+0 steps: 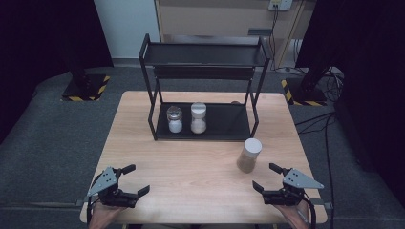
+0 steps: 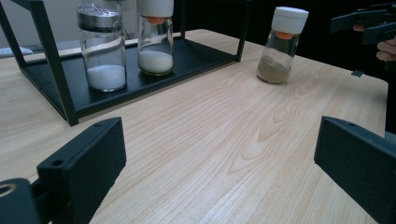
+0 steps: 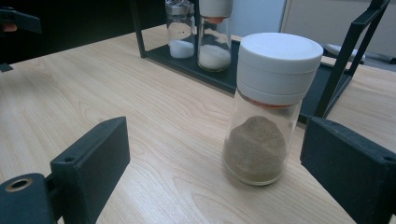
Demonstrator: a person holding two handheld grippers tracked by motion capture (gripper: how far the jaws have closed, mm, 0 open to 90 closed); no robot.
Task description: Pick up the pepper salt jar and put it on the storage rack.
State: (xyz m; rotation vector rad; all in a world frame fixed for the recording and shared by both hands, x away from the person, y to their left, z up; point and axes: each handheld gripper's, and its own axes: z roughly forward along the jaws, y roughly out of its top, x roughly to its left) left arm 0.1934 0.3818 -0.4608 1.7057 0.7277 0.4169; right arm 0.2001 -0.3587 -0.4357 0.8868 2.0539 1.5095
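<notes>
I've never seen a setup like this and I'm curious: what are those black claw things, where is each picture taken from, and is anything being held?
A person holds a two-jaw tool in each hand: the left gripper and the right gripper. One picture looks down from above; the other two come from cameras riding on each gripper, looking along its black jaws. On the wooden table stands a black rack holding a metal-lidded jar and a white-capped jar, both containing white powder. A jar of brown powder stands upright in front of the rack. Both grippers are open, holding nothing.
</notes>
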